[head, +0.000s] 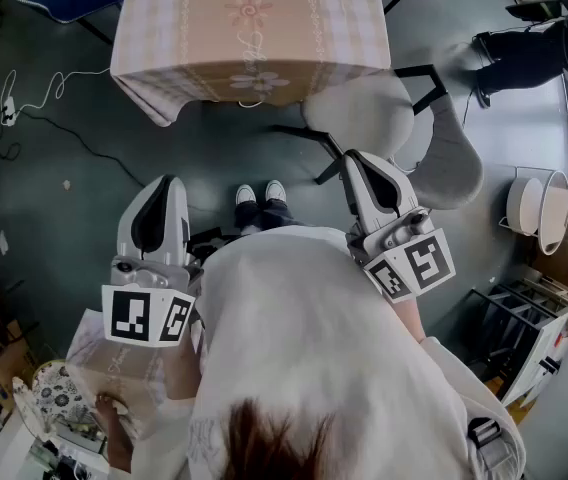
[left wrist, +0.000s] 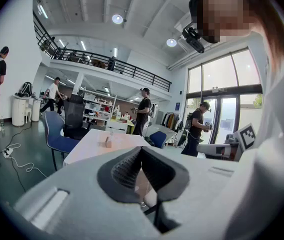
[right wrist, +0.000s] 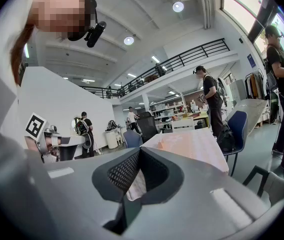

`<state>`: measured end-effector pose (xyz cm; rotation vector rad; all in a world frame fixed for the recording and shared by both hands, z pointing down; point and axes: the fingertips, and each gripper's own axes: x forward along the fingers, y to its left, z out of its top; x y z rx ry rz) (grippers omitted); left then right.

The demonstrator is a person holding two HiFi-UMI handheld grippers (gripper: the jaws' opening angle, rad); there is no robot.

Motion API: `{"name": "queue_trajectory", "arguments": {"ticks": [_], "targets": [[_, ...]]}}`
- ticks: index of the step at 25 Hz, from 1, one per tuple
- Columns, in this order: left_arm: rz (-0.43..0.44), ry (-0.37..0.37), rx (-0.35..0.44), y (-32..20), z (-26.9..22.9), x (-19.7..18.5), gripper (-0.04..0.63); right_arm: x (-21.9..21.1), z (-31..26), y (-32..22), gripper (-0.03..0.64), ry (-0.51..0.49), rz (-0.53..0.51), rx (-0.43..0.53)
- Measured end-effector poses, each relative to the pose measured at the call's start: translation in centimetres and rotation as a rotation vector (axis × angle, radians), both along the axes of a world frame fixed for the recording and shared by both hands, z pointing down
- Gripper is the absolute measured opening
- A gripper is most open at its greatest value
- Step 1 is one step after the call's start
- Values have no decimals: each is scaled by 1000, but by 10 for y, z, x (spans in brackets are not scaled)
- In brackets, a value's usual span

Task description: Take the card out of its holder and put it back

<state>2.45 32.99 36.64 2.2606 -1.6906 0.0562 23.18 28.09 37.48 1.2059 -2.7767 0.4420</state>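
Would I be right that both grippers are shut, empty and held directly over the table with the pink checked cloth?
Not quite: shut and empty, yes, but the head view shows the left gripper and right gripper short of the table, not over it.

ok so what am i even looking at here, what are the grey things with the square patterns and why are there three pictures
There is no robot here. A person in a white top holds a grey hand-held two-jaw tool in each hand: the left gripper and the right gripper. Each black-and-white marker cube is part of its gripper.

The head view comes from a camera on the person's head, looking steeply down. The left gripper view and the right gripper view come from cameras riding on the tools, each looking along its own jaws.

In both gripper views the jaws meet tip to tip with nothing between them, so nothing is held.

Ahead stands a table under a pink checked cloth. A small tan object sits on it, too small to identify. Both grippers are short of the table.
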Motion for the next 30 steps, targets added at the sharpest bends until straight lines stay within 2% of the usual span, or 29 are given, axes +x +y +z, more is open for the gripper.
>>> {"name": "queue_trajectory", "arguments": {"ticks": [11, 15, 16, 22, 25, 30], "targets": [[24, 3, 0, -10, 2, 19, 0, 16, 3, -4, -2, 9, -1, 6], [-69, 56, -79, -16, 20, 26, 0, 22, -3, -5, -2, -36, -36, 37], [-69, 71, -96, -18, 25, 35, 0, 23, -5, -5, -2, -49, -47, 49], [86, 67, -70, -22, 25, 103, 0, 35, -7, -12, -2, -55, -48, 72], [158, 82, -92, -18, 32, 120, 0, 32, -2, -11, -2, -60, -62, 53], [125, 159, -157, -16, 46, 103, 0, 10, 9, -13, -2, -54, -116, 10]]}}
